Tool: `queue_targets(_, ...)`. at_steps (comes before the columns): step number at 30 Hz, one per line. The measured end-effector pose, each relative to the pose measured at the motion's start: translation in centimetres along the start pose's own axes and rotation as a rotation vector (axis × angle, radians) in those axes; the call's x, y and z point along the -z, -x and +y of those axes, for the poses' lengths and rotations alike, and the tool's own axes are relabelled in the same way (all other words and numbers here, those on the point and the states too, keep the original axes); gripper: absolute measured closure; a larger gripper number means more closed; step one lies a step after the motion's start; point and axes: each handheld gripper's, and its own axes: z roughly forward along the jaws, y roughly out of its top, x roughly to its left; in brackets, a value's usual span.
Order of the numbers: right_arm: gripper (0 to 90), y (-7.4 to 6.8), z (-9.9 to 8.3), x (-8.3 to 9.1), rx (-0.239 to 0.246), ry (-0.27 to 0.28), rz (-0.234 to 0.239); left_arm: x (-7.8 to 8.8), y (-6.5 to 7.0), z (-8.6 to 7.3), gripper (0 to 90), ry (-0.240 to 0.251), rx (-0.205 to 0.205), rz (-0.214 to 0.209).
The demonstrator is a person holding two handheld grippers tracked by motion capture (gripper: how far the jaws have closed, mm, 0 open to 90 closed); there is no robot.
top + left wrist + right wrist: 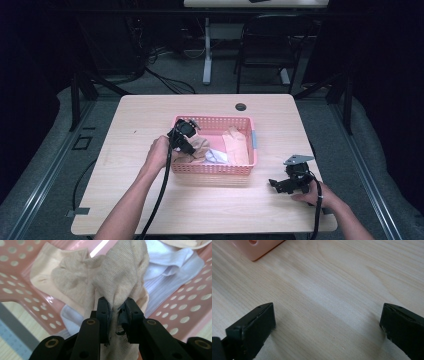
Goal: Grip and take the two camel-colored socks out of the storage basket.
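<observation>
Beige sock (117,280) pinched between clenched left gripper (117,312), inside pink basket (250,131) at its left end. Beside it in the basket, white cloth (216,156) and peach cloth (236,145). Right gripper (286,186) released, resting on table (150,115), near right.

- A lab or office-like workroom set up for recording
- Light wooden table (150,210) with a cable hole (241,106), standing on grey carpet (45,150)
- Black metal frame struts (82,90) flank the table
- Behind it: loose cables (165,75) on the floor, a black chair (265,45), a white desk leg (207,50)
- Dark surroundings
</observation>
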Motion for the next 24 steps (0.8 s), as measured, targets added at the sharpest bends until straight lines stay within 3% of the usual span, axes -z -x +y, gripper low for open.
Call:
queue_targets(6, 0.0, 0.0, 0.0, 0.0, 0.0, 0.0, 0.0, 1.2, -0.3, 0.3, 75.7, 0.021, 0.001, 0.012)
queue_targets(24, 0.0, 0.0, 0.0, 0.0, 0.0, 0.002, -0.002, 4.4, -0.9, 1.0, 76.0, 0.047, -0.002, -0.023)
